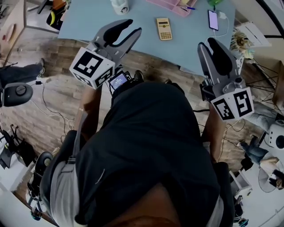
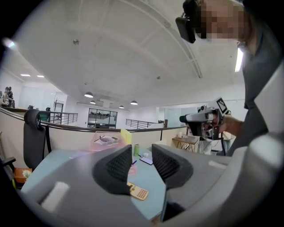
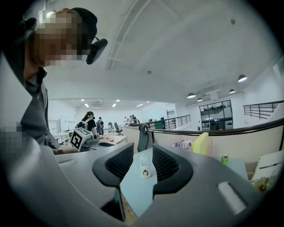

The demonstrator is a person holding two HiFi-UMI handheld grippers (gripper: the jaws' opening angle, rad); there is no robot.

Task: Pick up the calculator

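The calculator [image 1: 164,28] is yellow and lies flat on the light blue table [image 1: 88,24], near its front edge. In the left gripper view the calculator [image 2: 138,192] shows low between the jaws, still some way off. My left gripper [image 1: 133,27] hangs over the table's front edge, left of the calculator, open with nothing between its jaws. My right gripper [image 1: 207,43] is held off the table's front right corner, also open and empty. Neither one touches the calculator.
A phone [image 1: 213,19] on a cable lies right of the calculator. A pink tray [image 1: 173,5] and a white cup [image 1: 120,6] stand farther back. A green can [image 2: 136,149] sits near the tray. Cables, chairs and stands crowd the wooden floor on both sides.
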